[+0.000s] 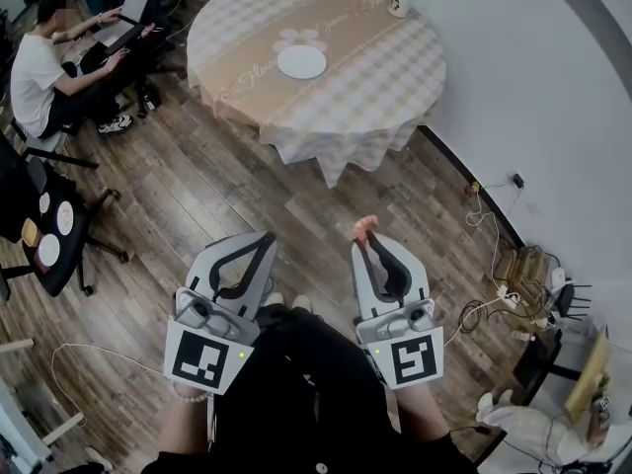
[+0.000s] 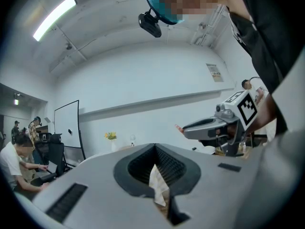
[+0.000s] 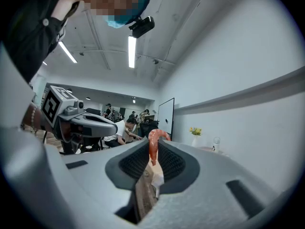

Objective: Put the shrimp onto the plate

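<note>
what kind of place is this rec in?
Likely an open office or lab, staged for a dining task: person working on a laptop, whiteboard, round clothed table with a plate.

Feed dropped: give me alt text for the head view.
The right gripper pinches a pink shrimp at its jaw tips above wooden floor, beside the shut, empty left gripper. Ahead, apart from both, a white plate lies on a round table with a checked cloth. A person sits far left.

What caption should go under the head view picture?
Right gripper holds a shrimp, left gripper is shut on nothing, and the plate sits on the round table ahead.
</note>
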